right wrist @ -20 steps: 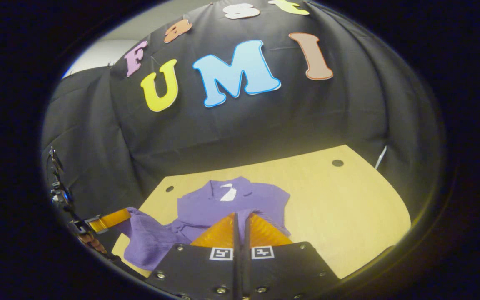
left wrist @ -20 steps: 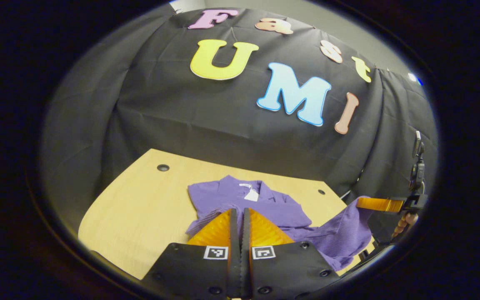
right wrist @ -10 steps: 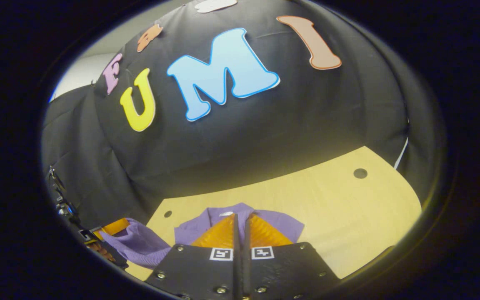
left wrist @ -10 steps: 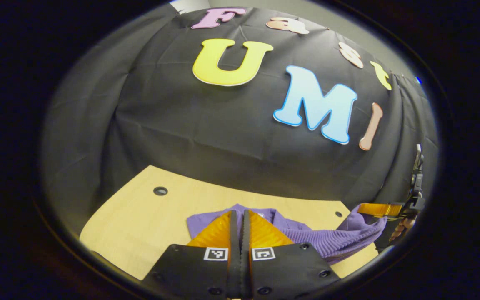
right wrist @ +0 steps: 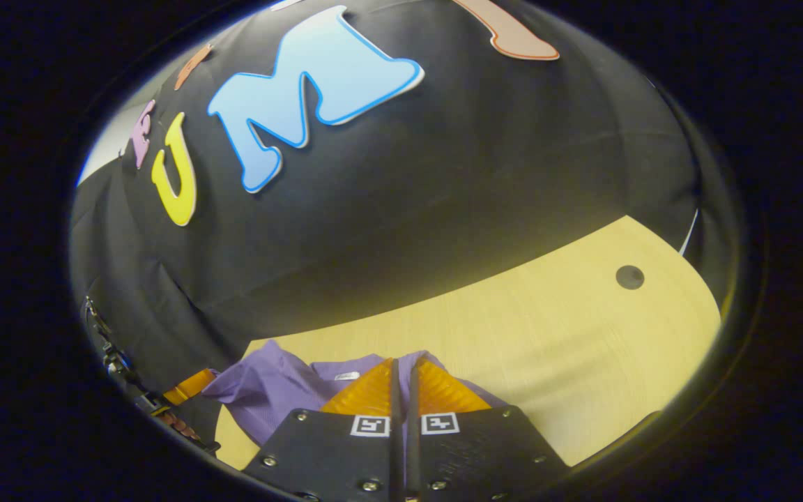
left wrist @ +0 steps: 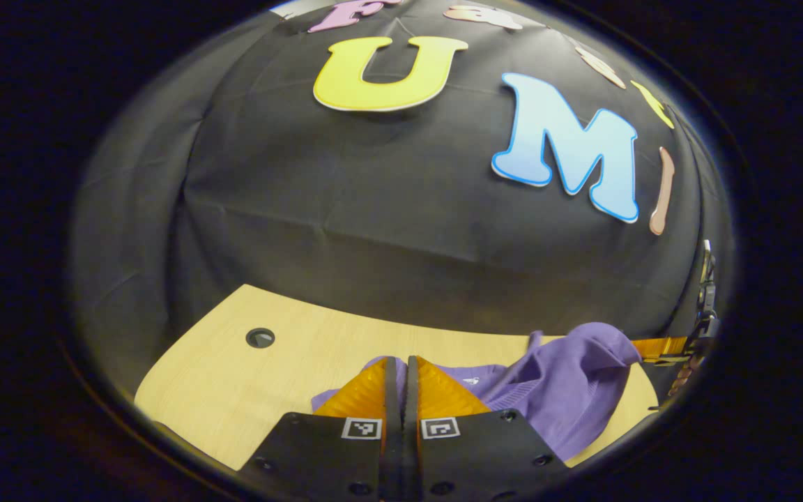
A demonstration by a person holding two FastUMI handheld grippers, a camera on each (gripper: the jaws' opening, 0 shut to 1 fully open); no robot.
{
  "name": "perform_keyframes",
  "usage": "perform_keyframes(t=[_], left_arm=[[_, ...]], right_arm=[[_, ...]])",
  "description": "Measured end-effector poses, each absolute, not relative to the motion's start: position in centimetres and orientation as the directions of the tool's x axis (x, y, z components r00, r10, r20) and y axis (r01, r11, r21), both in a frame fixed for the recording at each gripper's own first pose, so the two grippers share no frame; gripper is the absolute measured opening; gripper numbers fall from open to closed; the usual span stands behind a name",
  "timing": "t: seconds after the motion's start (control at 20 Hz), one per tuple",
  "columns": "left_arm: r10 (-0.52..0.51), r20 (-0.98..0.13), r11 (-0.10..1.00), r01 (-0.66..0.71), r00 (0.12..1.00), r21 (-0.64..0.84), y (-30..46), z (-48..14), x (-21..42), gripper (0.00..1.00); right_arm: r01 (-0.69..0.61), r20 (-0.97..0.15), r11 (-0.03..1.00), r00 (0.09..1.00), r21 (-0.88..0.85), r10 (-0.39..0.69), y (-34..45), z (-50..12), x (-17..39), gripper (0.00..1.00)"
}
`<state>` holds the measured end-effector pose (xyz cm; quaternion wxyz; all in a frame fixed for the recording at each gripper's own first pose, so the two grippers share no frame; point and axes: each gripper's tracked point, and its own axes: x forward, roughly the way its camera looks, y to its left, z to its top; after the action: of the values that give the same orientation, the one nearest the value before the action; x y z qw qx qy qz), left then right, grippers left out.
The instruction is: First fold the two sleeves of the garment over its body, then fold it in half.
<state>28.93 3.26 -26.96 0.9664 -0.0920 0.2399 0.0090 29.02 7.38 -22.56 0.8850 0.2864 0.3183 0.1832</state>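
1. A purple shirt [left wrist: 555, 390] lies on a pale wooden table [left wrist: 248, 390] in front of the booth's black cloth wall [left wrist: 373, 209], seen from the left gripper view.

2. The left gripper [left wrist: 400, 369] sits low over the table, its two fingers pressed together with purple fabric directly at and behind their tips; whether cloth is pinched between them cannot be told from this angle.

3. At the right edge of the same view, the right gripper [left wrist: 659, 346] is farther off, and a raised fold of the shirt runs up to its tip, the cloth hanging from there in a loose hump above the table.

4. A white label [left wrist: 470, 381] shows on the flat part of the shirt just beyond the left gripper's fingers.

5. A dark round hole [left wrist: 260, 338] marks the tabletop to the left, well apart from the shirt.

6. In the right gripper view, the right gripper [right wrist: 403, 373] likewise shows its fingers closed tight, with the shirt [right wrist: 269, 390] spreading out to the left of them and touching their tips; a firm grasp cannot be confirmed here either.

7. The left gripper [right wrist: 189, 387] appears at the lower left of that view, with lifted purple cloth meeting its end.

8. The table [right wrist: 569, 348] stretches bare to the right, with a second hole [right wrist: 629, 277] near its far edge.
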Motion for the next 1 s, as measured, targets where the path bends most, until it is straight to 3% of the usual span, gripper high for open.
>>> perform_keyframes(t=[0.6, 0.7, 0.75, 0.9, 0.95, 1.0], left_arm=[[0.073, -0.532, 0.994, -0.107, 0.844, -0.032, 4.2, -32.6, 31.1, 0.08], [0.084, -0.535, 0.995, -0.103, 0.841, -0.005, 3.9, -32.3, 31.1, 0.11], [0.081, -0.53, 0.995, -0.1, 0.844, -0.007, 3.6, -32.1, 31.1, 0.17], [0.079, -0.522, 0.993, -0.113, 0.849, -0.035, 2.9, -32.2, 31.2, 0.2], [0.077, -0.525, 0.992, -0.116, 0.847, -0.041, 2.9, -32.1, 31.1, 0.27], [0.083, -0.525, 0.991, -0.123, 0.847, -0.043, 2.9, -32.1, 31.0, 0.35]], right_arm=[[-0.134, -0.539, 0.852, 0.721, 0.507, 0.434, 8.2, -27.0, 30.5, 0.06], [-0.135, -0.539, 0.857, 0.726, 0.497, 0.428, 8.0, -26.9, 30.5, 0.07], [-0.137, -0.538, 0.858, 0.727, 0.495, 0.427, 8.0, -26.8, 30.5, 0.12], [-0.147, -0.545, 0.871, 0.728, 0.469, 0.416, 7.8, -26.6, 30.3, 0.12], [-0.146, -0.551, 0.883, 0.732, 0.446, 0.4, 7.4, -26.6, 30.2, 0.22], [-0.15, -0.548, 0.893, 0.742, 0.425, 0.386, 7.0, -26.2, 30.2, 0.22]])
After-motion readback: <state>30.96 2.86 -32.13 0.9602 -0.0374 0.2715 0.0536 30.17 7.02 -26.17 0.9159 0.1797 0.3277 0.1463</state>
